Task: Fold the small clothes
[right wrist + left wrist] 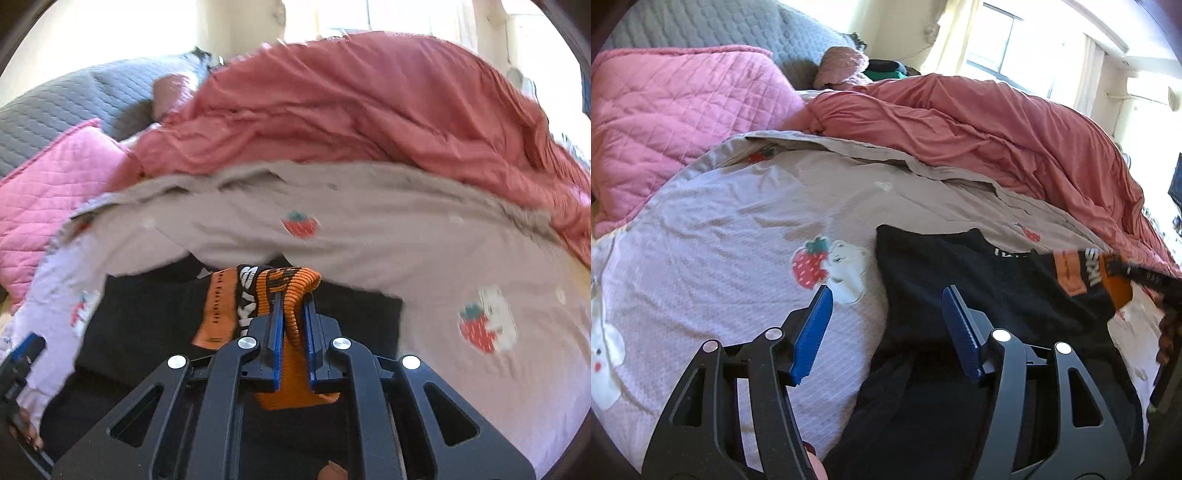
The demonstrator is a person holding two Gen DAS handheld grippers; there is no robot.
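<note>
- Black garment spread flat on the strawberry-print bedsheet, near its front edge, long axis running left to right.
- Right gripper clamped narrow on the orange ribbed cuff, at the garment's right end.
- Left gripper gaping wide, empty, straddling the garment's left edge; nearer arm for that side.
- White lettering on a black band, possibly "SKI", blurred; orange label unreadable.
</note>
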